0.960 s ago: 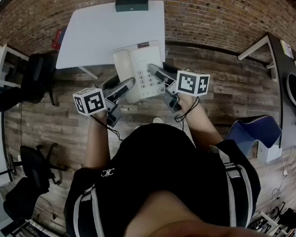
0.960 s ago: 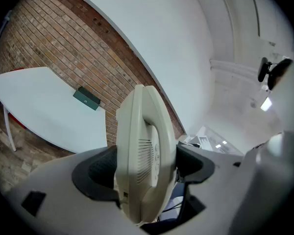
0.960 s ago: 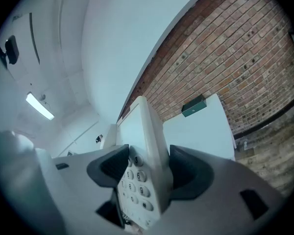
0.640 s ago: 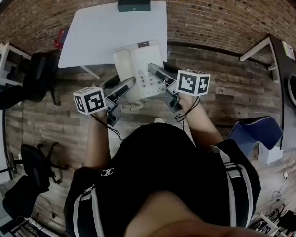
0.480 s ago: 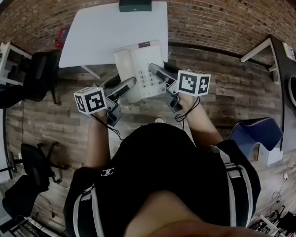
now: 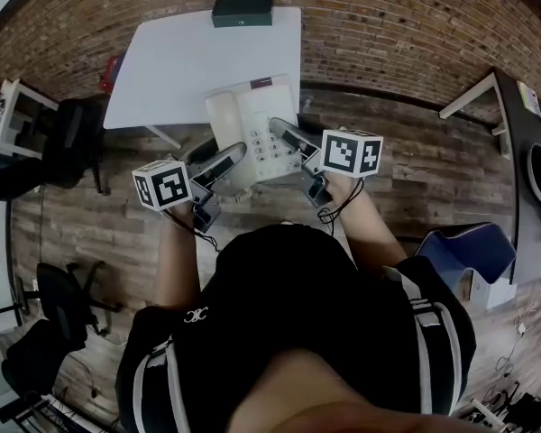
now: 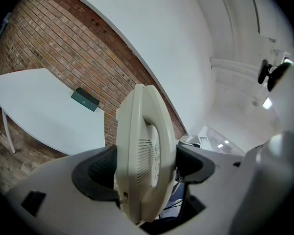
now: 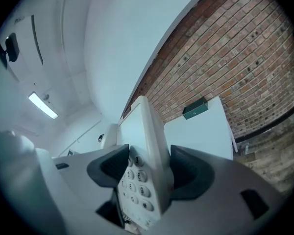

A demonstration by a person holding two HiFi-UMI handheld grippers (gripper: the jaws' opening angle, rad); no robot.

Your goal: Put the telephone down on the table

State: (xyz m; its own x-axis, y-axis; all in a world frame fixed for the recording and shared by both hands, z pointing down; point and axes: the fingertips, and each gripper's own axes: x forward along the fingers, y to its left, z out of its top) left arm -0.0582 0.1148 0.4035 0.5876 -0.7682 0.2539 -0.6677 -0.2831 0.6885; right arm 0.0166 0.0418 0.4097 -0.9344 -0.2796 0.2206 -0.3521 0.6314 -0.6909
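Note:
A cream desk telephone (image 6: 252,129) with handset and keypad is held in the air between both grippers, in front of the white table (image 6: 189,57). My left gripper (image 6: 230,156) is shut on its handset side (image 7: 144,155). On the keypad side (image 8: 144,180) my right gripper (image 6: 284,135) is shut too. The phone overlaps the table's near edge in the head view; whether it touches the table I cannot tell.
A dark green box (image 6: 242,9) sits at the table's far edge by the brick wall (image 6: 397,25). Wooden floor lies below. A black chair (image 6: 68,138) stands left, and a blue chair (image 6: 464,246) right.
The telephone and both grippers have hardly shifted; the view has moved slightly, with the table edge a little nearer to the phone.

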